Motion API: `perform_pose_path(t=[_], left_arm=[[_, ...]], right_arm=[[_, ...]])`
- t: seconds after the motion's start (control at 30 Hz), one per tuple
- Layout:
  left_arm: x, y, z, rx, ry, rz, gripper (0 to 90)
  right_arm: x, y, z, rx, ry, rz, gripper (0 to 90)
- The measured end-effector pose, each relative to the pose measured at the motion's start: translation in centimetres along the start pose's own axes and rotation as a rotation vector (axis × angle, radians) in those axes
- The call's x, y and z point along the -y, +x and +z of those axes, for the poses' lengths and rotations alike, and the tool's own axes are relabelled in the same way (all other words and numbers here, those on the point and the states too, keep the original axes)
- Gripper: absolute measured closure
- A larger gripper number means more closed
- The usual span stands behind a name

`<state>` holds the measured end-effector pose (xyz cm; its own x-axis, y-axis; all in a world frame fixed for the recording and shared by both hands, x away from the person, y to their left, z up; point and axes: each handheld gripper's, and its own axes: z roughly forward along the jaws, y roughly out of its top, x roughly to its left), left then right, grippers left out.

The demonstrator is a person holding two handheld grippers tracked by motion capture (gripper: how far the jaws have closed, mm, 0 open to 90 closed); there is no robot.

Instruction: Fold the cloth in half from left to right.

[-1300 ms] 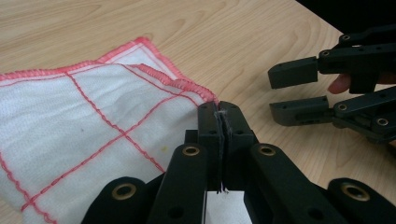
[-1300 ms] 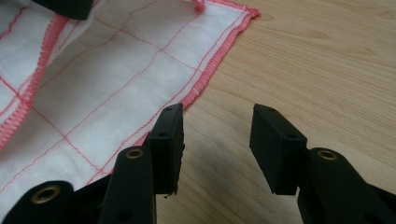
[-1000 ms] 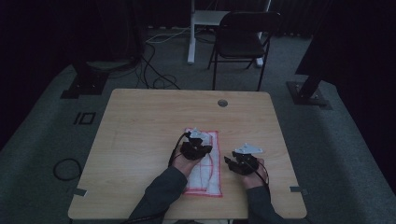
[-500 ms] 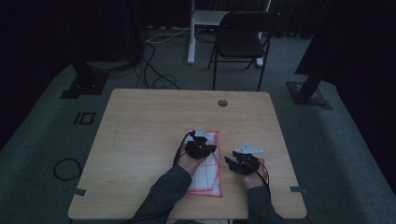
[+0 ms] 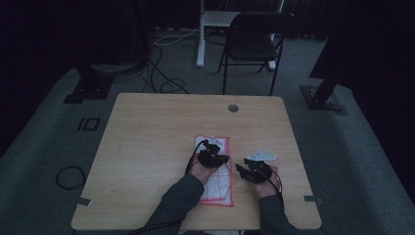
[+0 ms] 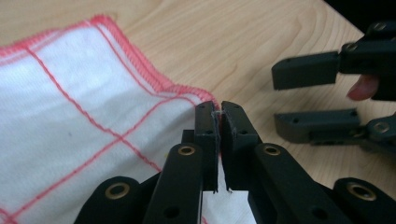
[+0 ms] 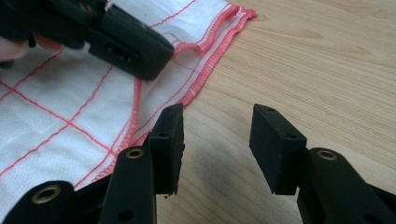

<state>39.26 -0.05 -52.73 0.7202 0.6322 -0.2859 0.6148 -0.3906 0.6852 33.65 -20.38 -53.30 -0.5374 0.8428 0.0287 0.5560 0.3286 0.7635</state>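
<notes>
In the left gripper view we see our left gripper with jaws clamped on the cloth edge; the right gripper, jaws apart, hovers over bare surface. Upper centre of the high view, a chair.

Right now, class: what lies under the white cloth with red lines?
The wooden table lies under the cloth, bare around its edges. The left gripper pinches its red hem. Anything beneath the cloth is covered.

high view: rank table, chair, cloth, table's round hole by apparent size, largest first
1. table
2. chair, though it stands farther from the camera, so its real size is unsure
3. cloth, partly covered by the left tongs
4. round hole
</notes>
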Motion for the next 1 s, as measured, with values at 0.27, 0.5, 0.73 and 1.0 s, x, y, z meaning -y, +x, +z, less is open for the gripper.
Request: perform_pose_path(t=[0.27, 0.5, 0.73, 1.0], left_arm=[[0.1, -0.8, -1.6, 0.001, -0.018, 0.032, 75.8], [0.5, -1.8, -3.6, 0.010, -0.050, 0.052, 73.9], [2.3, -3.9, -4.1, 0.008, -0.011, 0.122, 71.3], [4.2, -6.5, -4.3, 0.031, 0.020, 0.168, 67.0]], right_arm=[[0.0, 0.1, 0.0, 0.000, -0.001, -0.001, 54.8], [0.0, 0.1, -0.1, 0.001, -0.002, -0.001, 54.8], [0.1, 0.0, -0.1, 0.004, -0.001, -0.001, 54.8], [0.1, 0.0, -0.1, 0.005, -0.002, 0.005, 54.8]])
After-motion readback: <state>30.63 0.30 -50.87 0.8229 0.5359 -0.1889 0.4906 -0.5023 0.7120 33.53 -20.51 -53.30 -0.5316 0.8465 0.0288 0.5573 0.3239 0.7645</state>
